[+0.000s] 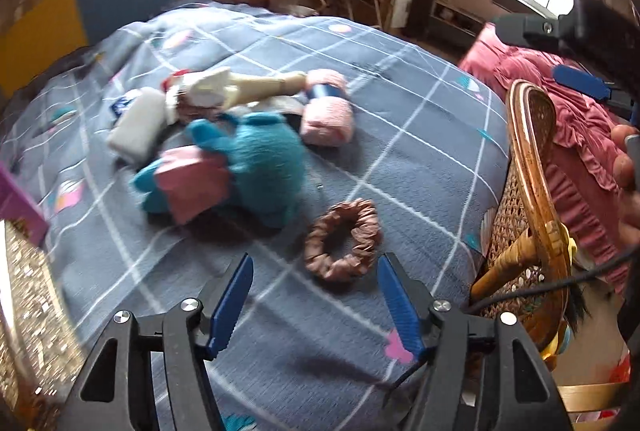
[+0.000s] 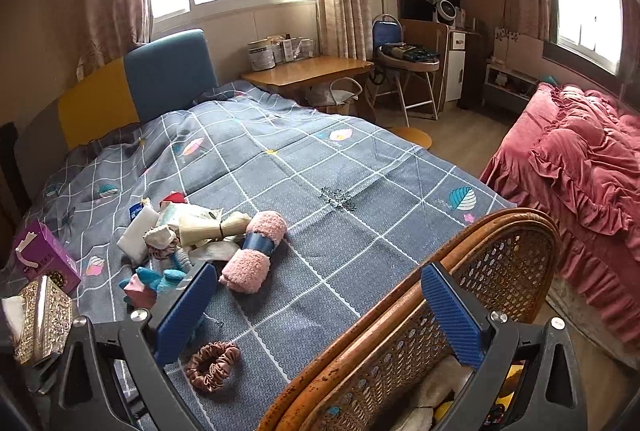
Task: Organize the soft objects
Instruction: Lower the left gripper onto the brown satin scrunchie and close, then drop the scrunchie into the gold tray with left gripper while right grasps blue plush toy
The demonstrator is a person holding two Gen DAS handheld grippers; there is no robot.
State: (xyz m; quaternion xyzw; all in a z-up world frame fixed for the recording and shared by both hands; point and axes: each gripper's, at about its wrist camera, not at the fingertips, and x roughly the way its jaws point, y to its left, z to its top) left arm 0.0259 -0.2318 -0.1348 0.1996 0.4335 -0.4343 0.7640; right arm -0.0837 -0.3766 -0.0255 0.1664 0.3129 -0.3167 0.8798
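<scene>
A brown scrunchie [image 1: 342, 241] lies on the grey checked bedspread [image 1: 420, 135], just ahead of my open, empty left gripper [image 1: 316, 277]. Behind it is a pile of soft things: a teal plush toy [image 1: 256, 167] with a pink piece, a rolled pink towel [image 1: 326, 111] with a blue band, a white roll [image 1: 138, 125] and a cream bundle [image 1: 256, 87]. My right gripper [image 2: 320, 287] is open and empty above the wicker chair back [image 2: 472, 271]. The scrunchie [image 2: 212, 359] and the pink towel [image 2: 254, 251] also show in the right wrist view.
A rattan chair [image 1: 528, 191] stands at the bed's right edge with soft items on its seat. A purple box [image 2: 44, 259] and a gold tissue box [image 2: 40, 319] sit at the left. A red ruffled bed [image 2: 580, 171] lies to the right, a wooden desk [image 2: 308, 71] behind.
</scene>
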